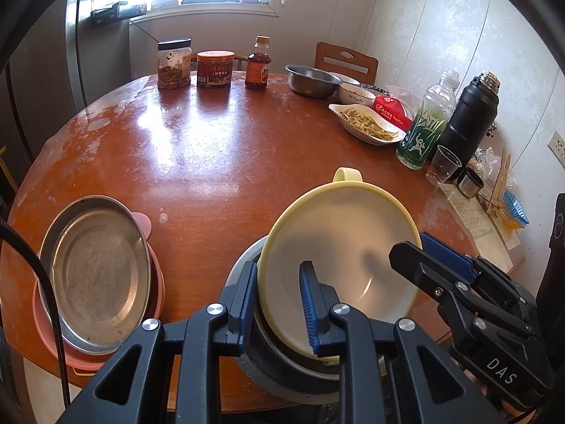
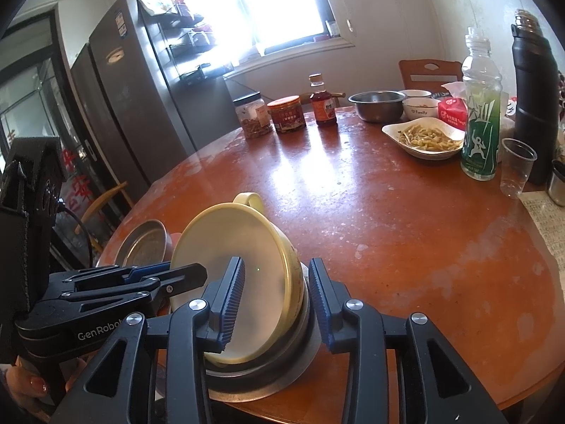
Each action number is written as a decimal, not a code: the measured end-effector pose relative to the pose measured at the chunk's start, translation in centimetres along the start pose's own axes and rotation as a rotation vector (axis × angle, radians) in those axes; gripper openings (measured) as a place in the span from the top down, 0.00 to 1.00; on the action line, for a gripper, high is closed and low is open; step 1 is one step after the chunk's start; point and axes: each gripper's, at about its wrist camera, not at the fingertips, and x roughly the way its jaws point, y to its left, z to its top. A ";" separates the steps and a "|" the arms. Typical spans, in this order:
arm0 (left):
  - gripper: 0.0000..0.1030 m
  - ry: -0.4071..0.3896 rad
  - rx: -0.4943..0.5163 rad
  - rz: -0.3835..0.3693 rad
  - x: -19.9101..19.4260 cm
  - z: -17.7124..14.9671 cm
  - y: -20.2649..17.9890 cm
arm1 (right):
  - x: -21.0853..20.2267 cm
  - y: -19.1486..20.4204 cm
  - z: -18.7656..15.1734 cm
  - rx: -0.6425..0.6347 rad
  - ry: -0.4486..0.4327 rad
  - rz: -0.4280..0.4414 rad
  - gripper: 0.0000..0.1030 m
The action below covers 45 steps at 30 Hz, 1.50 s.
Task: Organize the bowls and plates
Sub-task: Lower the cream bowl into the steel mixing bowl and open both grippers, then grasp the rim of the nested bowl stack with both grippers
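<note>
- Right, I've got the pale yellow plastic bowl with the loop handle [image 1: 339,265] tilted on its side, nested in the round steel pot with the dark inner rim [image 1: 282,364] at the near table edge.
- My left gripper [image 1: 279,304] pinches the bowl's near rim, one pad outside, one inside, jaws narrow; I read that as the grip that keeps it propped.
- My right gripper [image 2: 275,296] straddles the opposite rim, one pad inside the bowl, but its jaws stand apart from the wall, so it looks slack, no hold.
- No earlier picture, so I'll say nothing of motion.
- Off to the left, a shallow round steel plate [image 1: 95,275] sits on a pink plastic dish [image 1: 155,282]; that seems to be the plates' pile, this pot the bowls'.
- Writing: "DAS" on the right gripper's body, "GenRobot" partly cut off on the left's.
- Far side: white ceramic bowl [image 2: 420,107] reads "Family"; the green-labelled clear bottle [image 2: 482,113] and red-lidded jar [image 2: 286,113] I can't read.
</note>
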 end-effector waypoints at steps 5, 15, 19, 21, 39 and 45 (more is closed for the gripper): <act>0.74 -0.011 -0.004 0.011 -0.4 0.1 0.2 | -0.3 0.1 0.1 -0.002 -0.006 -0.004 0.59; 0.54 -0.051 -0.046 0.030 -2.2 -0.1 1.6 | -1.5 -0.5 0.5 0.024 -0.030 0.014 0.41; 0.52 -0.058 -0.046 0.038 -2.9 -0.6 1.6 | -2.1 -0.8 0.7 0.025 -0.040 0.002 0.32; 0.51 -0.060 -0.042 0.040 -3.2 -0.9 1.5 | -2.3 -1.0 0.7 0.026 -0.046 0.000 0.32; 0.39 -0.032 -0.046 0.059 -3.5 -3.7 0.8 | -2.3 -1.6 -1.1 0.029 0.005 -0.001 0.26; 0.37 -0.010 -0.077 0.029 -2.6 -3.8 1.2 | -1.3 -1.7 -1.7 0.063 0.049 0.020 0.25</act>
